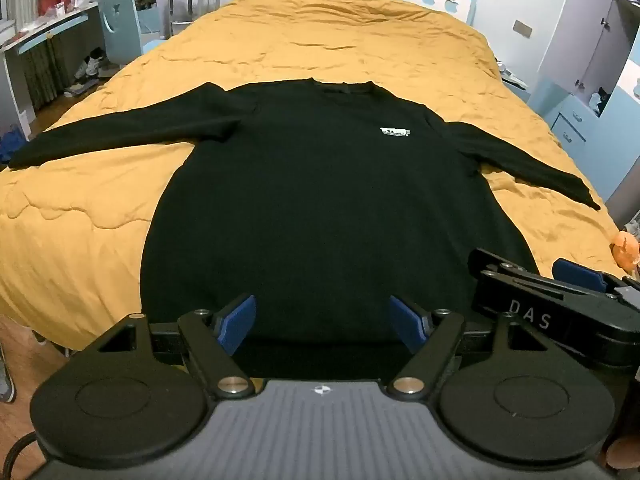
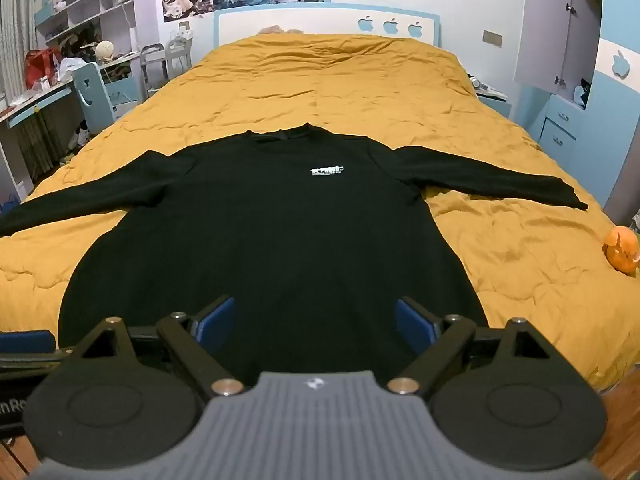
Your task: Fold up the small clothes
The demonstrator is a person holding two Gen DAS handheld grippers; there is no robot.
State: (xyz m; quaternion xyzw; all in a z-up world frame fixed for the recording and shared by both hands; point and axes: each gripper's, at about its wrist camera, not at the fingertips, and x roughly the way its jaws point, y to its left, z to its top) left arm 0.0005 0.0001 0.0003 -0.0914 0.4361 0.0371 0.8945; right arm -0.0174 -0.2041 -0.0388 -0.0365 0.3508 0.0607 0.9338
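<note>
A black long-sleeved sweatshirt [image 1: 320, 200] lies flat, front up, on the mustard quilt, with both sleeves spread out to the sides and a small white logo [image 1: 395, 132] on the chest. It also shows in the right wrist view [image 2: 280, 232]. My left gripper [image 1: 323, 324] is open and empty, above the hem near its middle. My right gripper [image 2: 316, 326] is open and empty, above the hem a little to the right; it also shows in the left wrist view [image 1: 560, 292] at the right.
The mustard quilt [image 1: 320, 32] covers a wide bed with a white headboard [image 2: 320, 26]. An orange toy [image 2: 622, 250] lies at the bed's right edge. A desk and blue chair [image 1: 120, 24] stand at the left, cupboards [image 2: 568, 120] at the right.
</note>
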